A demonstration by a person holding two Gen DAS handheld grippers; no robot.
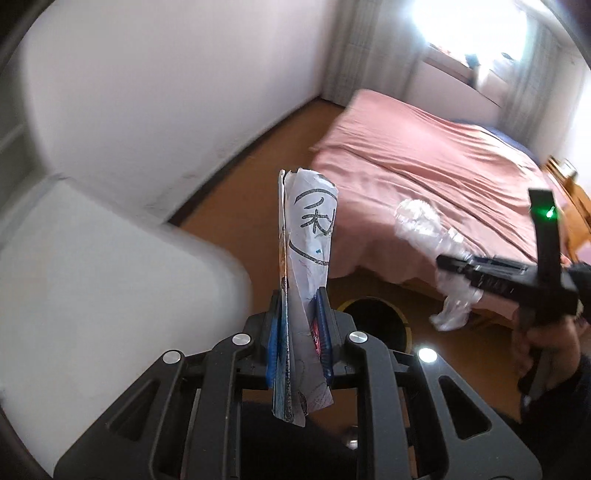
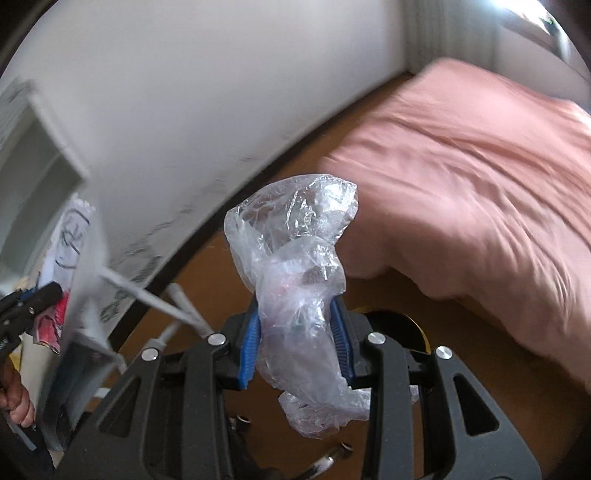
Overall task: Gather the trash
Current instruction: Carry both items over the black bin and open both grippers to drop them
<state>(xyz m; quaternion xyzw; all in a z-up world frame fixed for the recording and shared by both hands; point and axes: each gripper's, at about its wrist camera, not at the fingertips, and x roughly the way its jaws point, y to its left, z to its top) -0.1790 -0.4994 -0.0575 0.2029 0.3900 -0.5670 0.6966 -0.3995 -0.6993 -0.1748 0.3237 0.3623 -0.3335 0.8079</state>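
- Left gripper [image 1: 301,332]: jaws pinched on a folded paper wrapper [image 1: 308,266], blue pads pressed against both of its sides. The wrapper stands upright out of the jaws, white with dark hand-drawn characters inside a circle near its top, and coloured print at its lower edge, which hangs down below the pads.
- Right gripper [image 2: 298,339]: jaws clamped on a crumpled clear plastic bag [image 2: 295,251]. The bag bulges above the blue pads, and a loose tail of it droops beneath them.
- Left wrist view also catches the right gripper [image 1: 443,263] at the right edge, the clear plastic bag [image 1: 424,225] blurred at its tip, and the person's hand [image 1: 543,339] on its handle. A green light glows on its upper body.
- Right wrist view catches the left gripper [image 2: 55,291] at the left edge with the paper wrapper [image 2: 70,236] in it; a hand [image 2: 16,400] shows below it.
- Trash bin [image 1: 373,321]: round, dark inside with a yellow rim, on the floor just beyond the left gripper and near the foot corner of the bed. In the right wrist view the bin [image 2: 406,325] is mostly hidden behind the gripper body.
- Bed [image 1: 424,147]: covered in a pink, wrinkled sheet, running away toward a bright window [image 1: 476,33].
- Floor [image 1: 258,177]: orange-brown wood, between the bed and the white wall [image 1: 166,74].
- White desk [image 1: 92,277]: at the left of the left wrist view, surface blurred.
- Both views are smeared with motion blur; fine detail on the wall side is not legible.
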